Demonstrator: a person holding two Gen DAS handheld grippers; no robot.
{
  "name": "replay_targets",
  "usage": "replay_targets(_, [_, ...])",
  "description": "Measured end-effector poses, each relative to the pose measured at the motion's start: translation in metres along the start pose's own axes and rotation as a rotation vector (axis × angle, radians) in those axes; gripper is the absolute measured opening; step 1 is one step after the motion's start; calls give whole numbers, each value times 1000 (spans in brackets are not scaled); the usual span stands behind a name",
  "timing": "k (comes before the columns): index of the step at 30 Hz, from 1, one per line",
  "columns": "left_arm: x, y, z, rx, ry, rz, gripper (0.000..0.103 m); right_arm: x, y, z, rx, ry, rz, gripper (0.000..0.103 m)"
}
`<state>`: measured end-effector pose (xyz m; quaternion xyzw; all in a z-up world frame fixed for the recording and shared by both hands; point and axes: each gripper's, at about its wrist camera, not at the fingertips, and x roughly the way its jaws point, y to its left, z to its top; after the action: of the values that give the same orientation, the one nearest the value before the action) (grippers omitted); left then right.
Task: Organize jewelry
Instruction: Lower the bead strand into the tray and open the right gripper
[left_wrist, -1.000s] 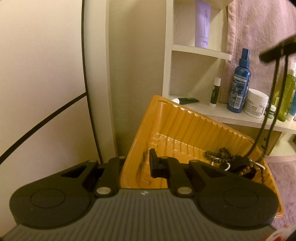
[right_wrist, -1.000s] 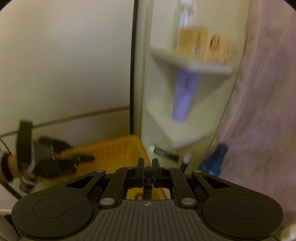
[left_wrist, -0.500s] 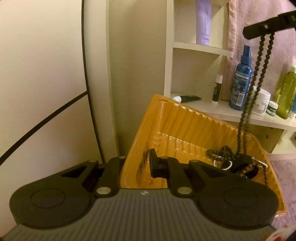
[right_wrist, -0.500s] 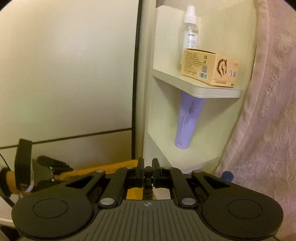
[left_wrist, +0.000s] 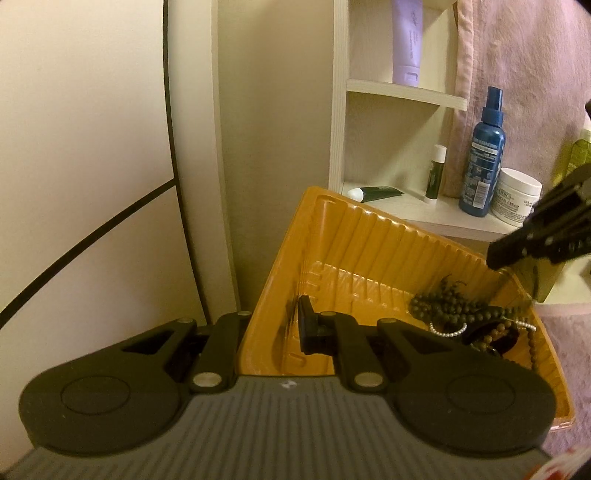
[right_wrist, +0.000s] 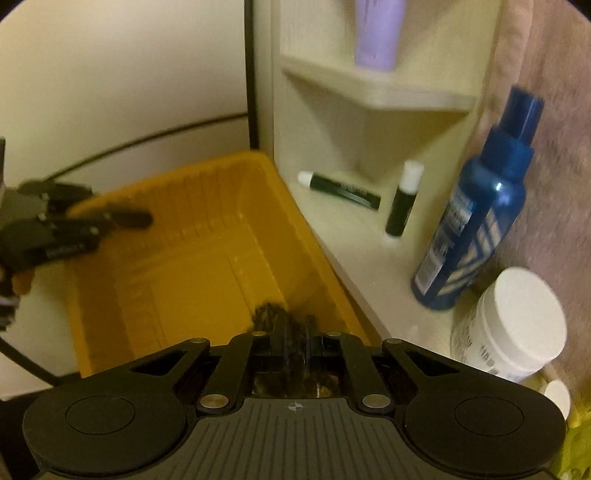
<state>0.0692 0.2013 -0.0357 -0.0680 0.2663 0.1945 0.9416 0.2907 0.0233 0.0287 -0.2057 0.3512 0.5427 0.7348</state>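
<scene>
An orange ribbed plastic tray (left_wrist: 388, 251) is held tilted by my left gripper (left_wrist: 275, 328), which is shut on the tray's near-left wall. Dark bead necklaces, a pearl strand and a black bangle lie heaped in the tray's right corner (left_wrist: 469, 317). My right gripper (left_wrist: 524, 247) hangs over that corner; in its own view (right_wrist: 293, 334) its fingers stand a little apart above the beads (right_wrist: 267, 314), with nothing visibly pinched. The tray (right_wrist: 177, 280) and my left gripper (right_wrist: 125, 219) also show there, blurred.
A white shelf unit (left_wrist: 402, 92) stands behind the tray with a lilac tube (left_wrist: 406, 40), a blue spray bottle (left_wrist: 484, 155), a white cream jar (left_wrist: 517, 195), a lip-balm stick (left_wrist: 436, 173) and a dark tube (left_wrist: 376, 192). A pink towel (left_wrist: 528, 74) hangs at right.
My right gripper has come down from high above the tray to just over its right corner. The bead necklace that hung from it now lies in the tray. The left gripper has not moved.
</scene>
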Motion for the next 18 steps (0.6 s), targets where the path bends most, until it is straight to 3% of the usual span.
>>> replay_targets(5, [1,-1,0,3,3,2,11,13,-1,-5,-4,29,-13,13])
replay_targets(7, [1,-1,0,3,3,2,11,14,1,-6,-5,25,-26,45])
replay_targets(9, [1,-1,0,4,3,3,11,13,4,-8,-6,3,-35,57])
replay_targets(18, [3,0,-1,0,9,7,11,-3,8,-16,28,-33,-51,61])
